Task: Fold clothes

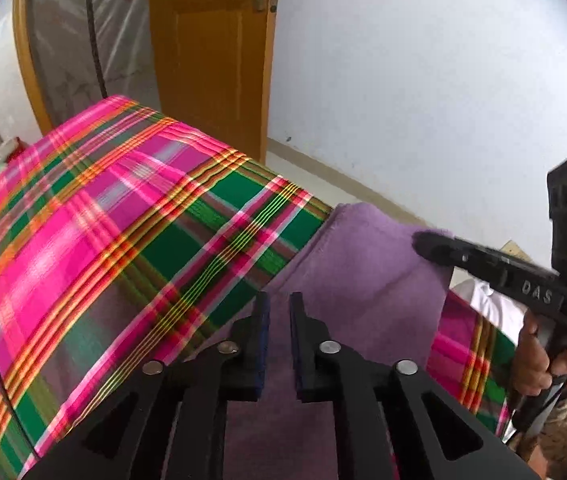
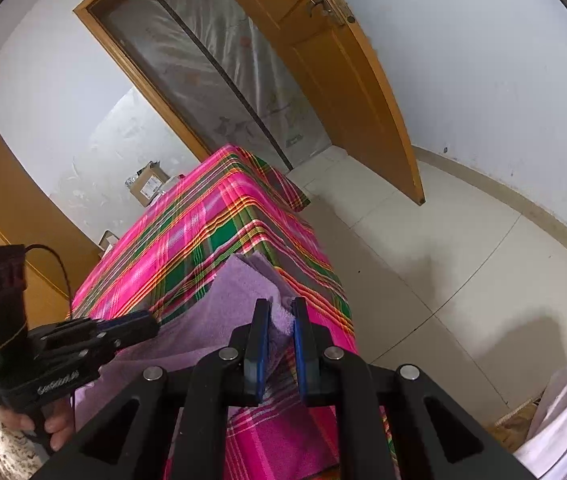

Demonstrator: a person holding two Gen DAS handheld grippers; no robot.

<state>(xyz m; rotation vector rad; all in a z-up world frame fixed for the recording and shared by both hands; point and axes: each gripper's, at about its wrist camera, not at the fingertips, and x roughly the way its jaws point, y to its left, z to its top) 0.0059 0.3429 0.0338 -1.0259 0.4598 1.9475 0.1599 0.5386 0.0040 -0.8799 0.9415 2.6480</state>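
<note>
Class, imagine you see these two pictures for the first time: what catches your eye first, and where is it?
The bright pink-and-green plaid cloth covering the table dominates both views. A soft purple towel lies on its near end, with the right gripper pinching one edge. Behind stands an open orange wooden door.

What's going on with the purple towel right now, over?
Right tool shut on purple towel edge. Left tool open, empty, over the towel. Towel on plaid tablecloth. Nothing in the way.

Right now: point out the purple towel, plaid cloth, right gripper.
purple towel (image 1: 363, 272), left wrist view, flat middle.
plaid cloth (image 1: 103, 220), left wrist view, pink top.
right gripper (image 2: 281, 320), right wrist view, between fingertips.
</note>
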